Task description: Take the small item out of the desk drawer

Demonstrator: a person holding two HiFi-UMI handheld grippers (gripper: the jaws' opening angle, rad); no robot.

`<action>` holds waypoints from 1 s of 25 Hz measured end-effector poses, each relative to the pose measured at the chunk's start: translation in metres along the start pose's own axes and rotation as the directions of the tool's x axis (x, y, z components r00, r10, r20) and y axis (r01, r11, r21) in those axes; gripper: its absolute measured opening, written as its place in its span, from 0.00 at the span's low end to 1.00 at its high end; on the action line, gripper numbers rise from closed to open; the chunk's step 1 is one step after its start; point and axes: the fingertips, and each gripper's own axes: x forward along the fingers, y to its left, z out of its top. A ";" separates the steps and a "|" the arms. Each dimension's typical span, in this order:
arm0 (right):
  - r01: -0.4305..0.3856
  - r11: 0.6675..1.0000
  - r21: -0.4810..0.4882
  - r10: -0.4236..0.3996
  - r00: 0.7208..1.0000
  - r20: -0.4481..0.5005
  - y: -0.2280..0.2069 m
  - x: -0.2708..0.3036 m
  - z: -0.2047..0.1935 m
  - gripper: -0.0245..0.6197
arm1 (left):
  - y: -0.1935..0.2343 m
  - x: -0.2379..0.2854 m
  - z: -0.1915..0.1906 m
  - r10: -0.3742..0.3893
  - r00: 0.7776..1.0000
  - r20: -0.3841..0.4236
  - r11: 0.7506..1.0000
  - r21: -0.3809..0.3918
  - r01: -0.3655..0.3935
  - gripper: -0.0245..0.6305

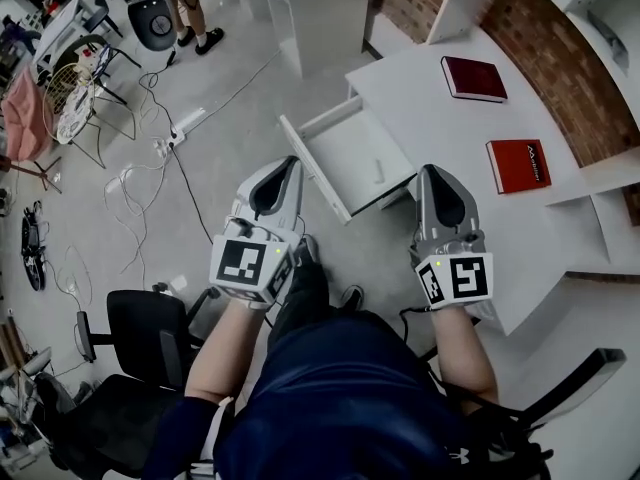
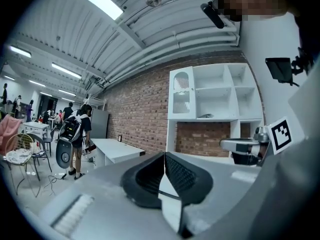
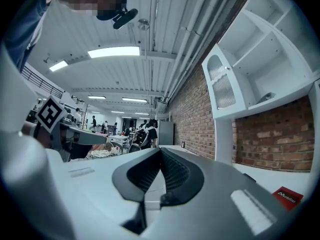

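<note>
Reach not yet begun: the drawer (image 1: 340,148) stands open; a pale sliver on its floor is probably the item (image 1: 378,171) (too faint to be sure); left gripper (image 1: 291,162) and right gripper (image 1: 431,169) hang short of it, jaws pressed together, empty; next, spread one and reach in.

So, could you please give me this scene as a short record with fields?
drawer: desk drawer, pulled open
contents: one small pale item, too small to identify
left hand-held gripper: jaws together, empty, by the drawer's front
right hand-held gripper: jaws together, empty, at the desk's edge
desk top: white desk with a dark red book and a bright red book
</note>
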 end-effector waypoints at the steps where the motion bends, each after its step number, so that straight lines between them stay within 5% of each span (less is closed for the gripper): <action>1: 0.008 1.000 -0.002 -0.008 1.000 -0.008 -0.002 0.008 -0.002 0.04 | 0.006 0.008 -0.001 -0.008 1.000 -0.006 1.000 -0.002 0.008 0.05; 19: 0.127 0.992 0.011 -0.122 0.969 -0.217 -0.008 0.130 -0.066 0.04 | 0.097 0.107 -0.053 -0.197 0.974 -0.113 0.980 -0.040 0.194 0.05; 25: 0.106 0.992 0.072 -0.075 0.933 -0.352 -0.007 0.156 -0.116 0.04 | 0.111 0.128 -0.090 -0.217 0.958 -0.189 0.976 -0.068 0.208 0.05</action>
